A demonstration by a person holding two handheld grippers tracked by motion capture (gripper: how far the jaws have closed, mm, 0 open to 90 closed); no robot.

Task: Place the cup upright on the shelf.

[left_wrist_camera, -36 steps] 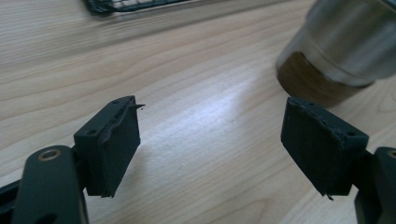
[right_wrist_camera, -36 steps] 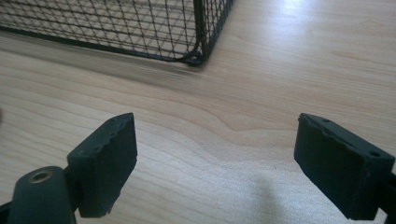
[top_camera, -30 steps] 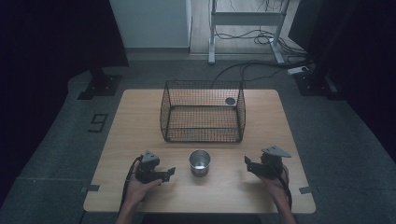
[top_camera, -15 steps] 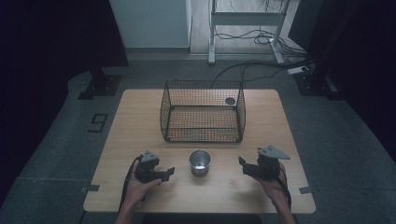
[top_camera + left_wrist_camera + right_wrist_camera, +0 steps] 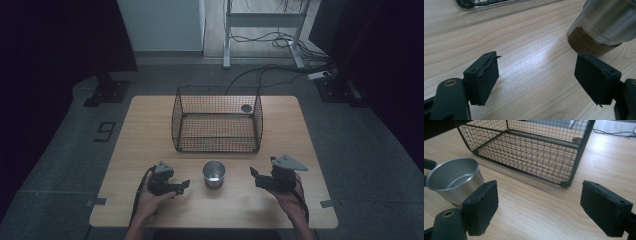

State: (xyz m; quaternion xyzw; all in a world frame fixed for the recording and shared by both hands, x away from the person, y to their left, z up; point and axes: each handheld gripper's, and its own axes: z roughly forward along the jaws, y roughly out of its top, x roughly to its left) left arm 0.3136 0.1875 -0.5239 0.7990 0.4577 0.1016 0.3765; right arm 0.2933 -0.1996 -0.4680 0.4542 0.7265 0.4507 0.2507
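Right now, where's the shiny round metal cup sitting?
In the high view, the shiny round metal cup stands upright on the wooden table, between the left gripper and right gripper, just in front of the black wire basket.

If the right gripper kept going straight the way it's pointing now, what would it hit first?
Probably the wire basket: the right gripper, jaws open, faces its near corner across bare table. The metal cup sits off to one side.

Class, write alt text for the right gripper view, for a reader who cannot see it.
Two open black jaws of the right gripper rise over a wooden table. An empty metal cup stands at the left beside one jaw, and a black wire basket sits beyond.
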